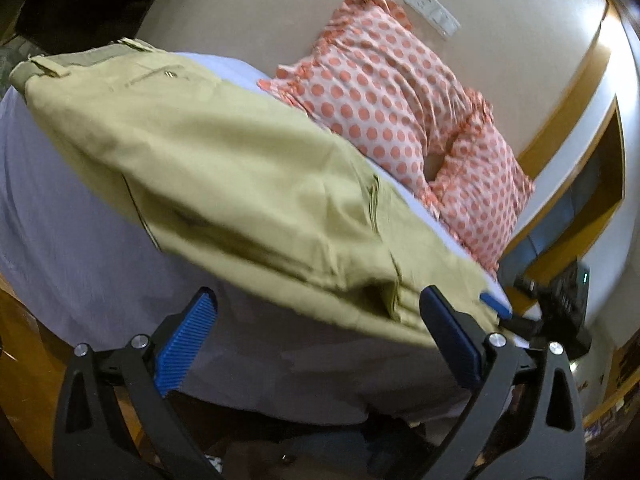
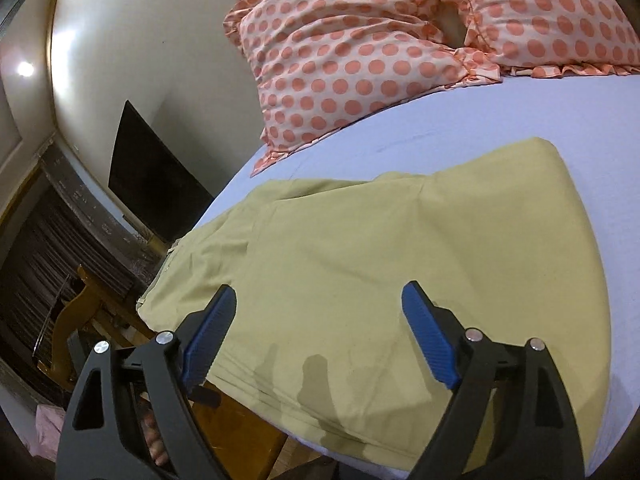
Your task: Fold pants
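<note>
Khaki pants [image 1: 224, 168] lie folded on a lavender bed sheet [image 1: 60, 220]. The waistband with belt loops is at the far left in the left wrist view. My left gripper [image 1: 320, 312] is open and empty, just short of the pants' near edge. The right gripper's blue pad [image 1: 496, 304] shows past that edge. In the right wrist view the pants [image 2: 380, 248] spread across the bed sheet [image 2: 520, 120]. My right gripper [image 2: 320, 300] is open and empty, hovering over the pants' near end, which hangs over the bed edge.
Two pillows with orange dots [image 1: 392, 92] lean against the wall at the head of the bed and also show in the right wrist view [image 2: 380, 52]. A dark panel [image 2: 152, 180] and a wooden chair [image 2: 80, 312] stand left of the bed. A wall socket [image 1: 432, 12] is above the pillows.
</note>
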`<move>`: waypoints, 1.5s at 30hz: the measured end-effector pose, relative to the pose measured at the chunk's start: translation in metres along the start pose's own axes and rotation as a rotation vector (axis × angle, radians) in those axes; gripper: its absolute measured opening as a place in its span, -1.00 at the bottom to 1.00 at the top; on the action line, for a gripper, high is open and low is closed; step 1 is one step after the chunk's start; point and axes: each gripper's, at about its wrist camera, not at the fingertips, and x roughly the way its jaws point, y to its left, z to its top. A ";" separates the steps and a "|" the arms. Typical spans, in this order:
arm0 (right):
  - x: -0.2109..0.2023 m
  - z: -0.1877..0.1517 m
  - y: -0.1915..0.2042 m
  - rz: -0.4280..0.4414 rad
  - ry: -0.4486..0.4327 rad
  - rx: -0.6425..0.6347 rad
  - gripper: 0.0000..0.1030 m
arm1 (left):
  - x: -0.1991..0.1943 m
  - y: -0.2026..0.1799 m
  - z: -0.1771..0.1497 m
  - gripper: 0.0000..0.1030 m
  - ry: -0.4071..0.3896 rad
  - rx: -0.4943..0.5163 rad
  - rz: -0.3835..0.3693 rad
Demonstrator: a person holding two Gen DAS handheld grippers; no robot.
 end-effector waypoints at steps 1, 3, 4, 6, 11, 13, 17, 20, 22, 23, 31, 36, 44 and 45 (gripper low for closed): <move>0.000 -0.001 0.001 -0.001 -0.001 -0.004 0.68 | -0.002 0.002 0.004 0.96 -0.011 -0.014 -0.009; -0.001 -0.002 0.003 0.003 -0.005 -0.014 0.68 | -0.009 0.006 0.013 0.96 -0.042 -0.046 -0.034; 0.000 -0.002 0.003 0.004 -0.008 -0.019 0.68 | -0.011 0.007 0.017 0.96 -0.055 -0.055 -0.038; -0.001 -0.003 0.003 0.000 -0.014 -0.020 0.69 | -0.015 0.009 0.027 0.96 -0.083 -0.068 -0.028; 0.000 -0.005 -0.002 0.000 -0.020 -0.002 0.69 | -0.017 0.035 0.061 0.93 -0.142 -0.199 0.086; -0.001 -0.005 -0.003 0.000 -0.026 -0.004 0.70 | -0.022 0.051 0.073 0.85 -0.183 -0.271 0.129; -0.003 -0.005 -0.008 0.013 -0.034 0.007 0.70 | -0.025 0.088 0.096 0.42 -0.226 -0.431 0.174; -0.006 -0.004 -0.013 0.018 -0.047 0.022 0.70 | -0.019 0.094 0.110 -0.60 -0.182 -0.427 0.285; -0.011 -0.003 -0.018 0.020 -0.061 0.028 0.70 | -0.018 0.087 0.118 -0.72 -0.149 -0.385 0.364; -0.015 -0.002 -0.021 0.015 -0.073 0.030 0.71 | -0.016 0.074 0.124 -0.75 -0.137 -0.330 0.408; -0.063 0.001 -0.071 -0.092 -0.217 0.145 0.71 | 0.034 -0.173 0.130 -0.76 -0.140 0.512 0.389; -0.110 -0.001 -0.111 -0.175 -0.324 0.268 0.71 | 0.087 -0.287 0.027 -0.72 0.024 0.875 0.044; -0.113 0.013 -0.137 -0.130 -0.256 0.310 0.70 | 0.136 -0.294 -0.113 -0.52 0.251 1.213 0.016; -0.104 0.017 -0.137 -0.121 -0.222 0.305 0.70 | 0.127 -0.295 -0.114 -0.41 0.243 1.224 0.002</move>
